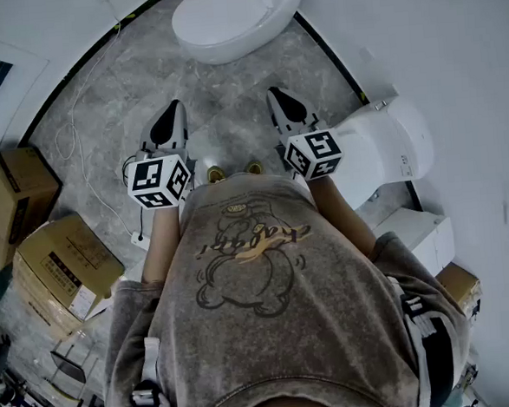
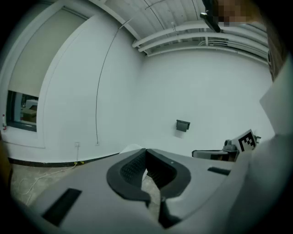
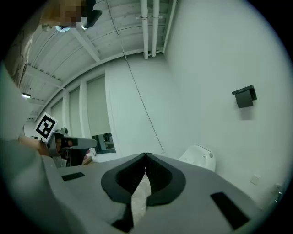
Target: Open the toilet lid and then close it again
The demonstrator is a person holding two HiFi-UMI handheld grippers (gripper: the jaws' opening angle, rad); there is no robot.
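Person standing on grey stone floor (image 1: 230, 96), left gripper (image 1: 175, 108) and right gripper (image 1: 275, 93) both closed, empty, toilet lid (image 1: 228, 16) down, well ahead

The grey marbled floor (image 1: 230, 104) carries a white toilet (image 1: 233, 17) at its far edge by the wall, a second toilet (image 1: 389, 141) at the right edge, cardboard boxes (image 1: 63, 268) along the left edge, and a thin white cable (image 1: 73, 115) trailing near them.

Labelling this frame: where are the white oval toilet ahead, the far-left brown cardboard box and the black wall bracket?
White oval toilet (image 1: 229, 19), head view, middle of its closed lid.
Brown cardboard box (image 1: 10, 194), head view, its top face.
Black wall bracket (image 3: 245, 97), right gripper view, its front.
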